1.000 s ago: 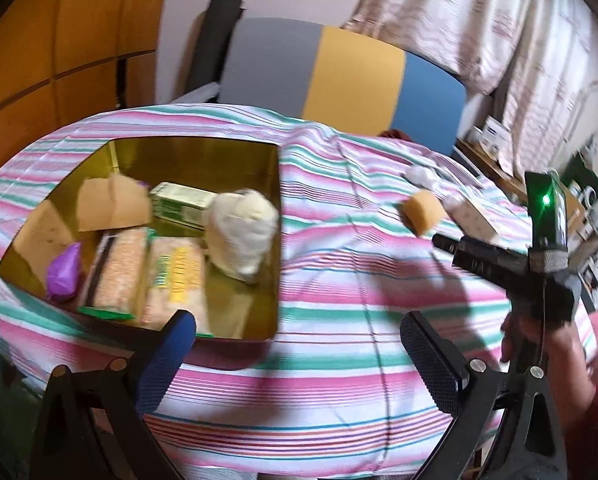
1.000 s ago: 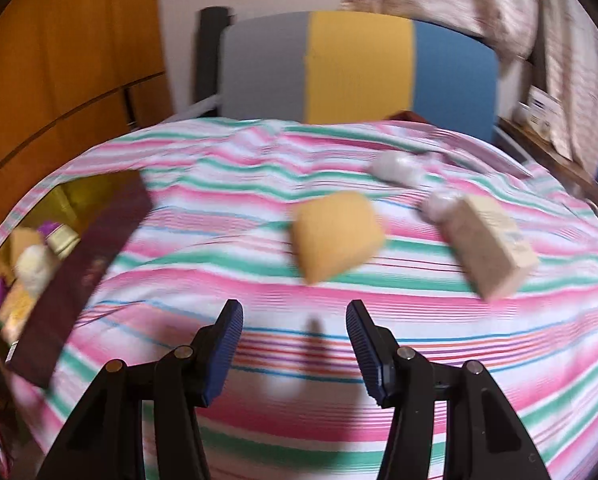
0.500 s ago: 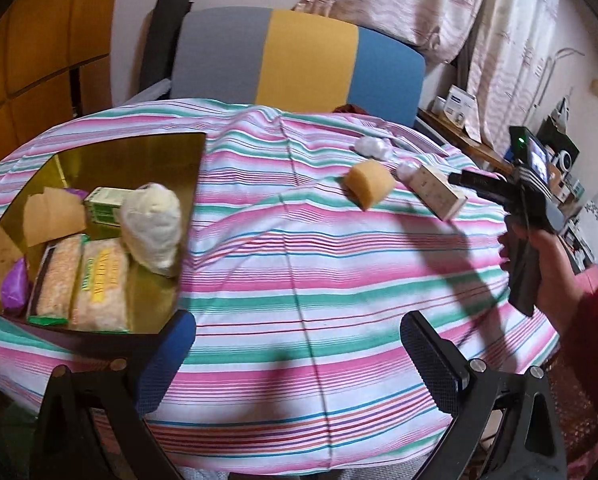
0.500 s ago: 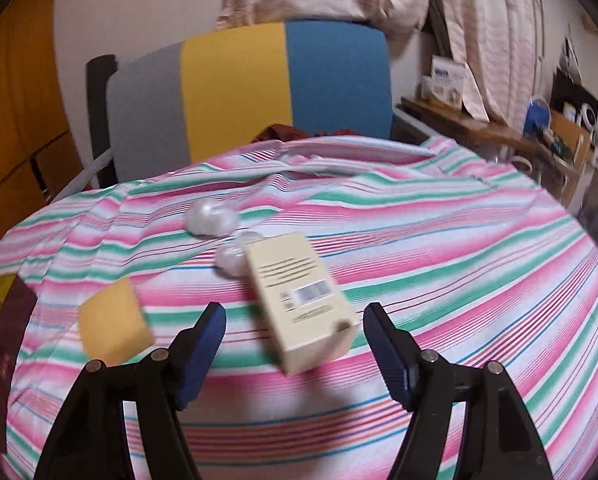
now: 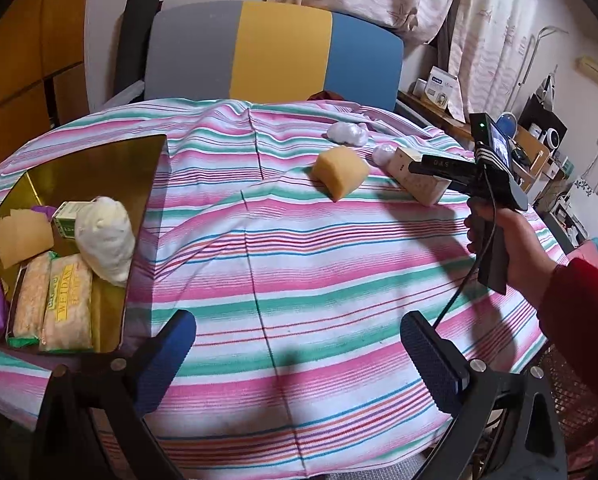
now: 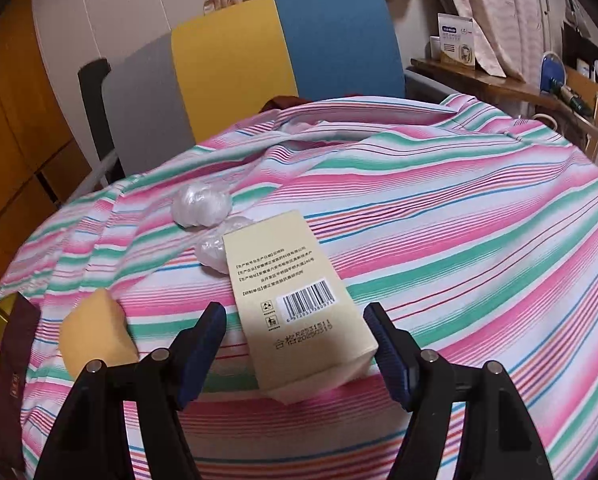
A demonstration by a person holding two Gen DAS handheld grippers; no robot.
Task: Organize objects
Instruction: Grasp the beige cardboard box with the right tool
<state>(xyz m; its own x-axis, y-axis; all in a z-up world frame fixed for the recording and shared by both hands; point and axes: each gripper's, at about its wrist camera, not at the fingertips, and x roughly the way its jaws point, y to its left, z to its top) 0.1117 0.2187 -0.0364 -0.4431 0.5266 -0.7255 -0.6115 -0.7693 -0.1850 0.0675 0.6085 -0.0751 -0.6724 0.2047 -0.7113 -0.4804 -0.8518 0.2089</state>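
Note:
A cream box with a barcode (image 6: 299, 300) lies on the striped tablecloth; my right gripper (image 6: 299, 344) is open with its jaws either side of the box's near end, not gripping it. The box also shows in the left wrist view (image 5: 419, 178), under the right gripper's tip. A yellow sponge (image 5: 341, 172) (image 6: 95, 332) lies left of it. Two white plastic-wrapped balls (image 6: 201, 204) (image 5: 347, 133) lie behind. My left gripper (image 5: 299, 356) is open and empty over the near table edge. A gold tray (image 5: 99, 168) at the left holds several packets and a white bag (image 5: 105, 236).
A grey, yellow and blue chair back (image 5: 275, 52) stands behind the table. A cluttered shelf (image 5: 539, 148) is at the right. The tray's dark outer wall (image 6: 11, 368) shows at the left in the right wrist view.
My right gripper has moved right from the sponge to the cream box and closed in, so the box's end now sits between its open jaws. The left view has shifted right.

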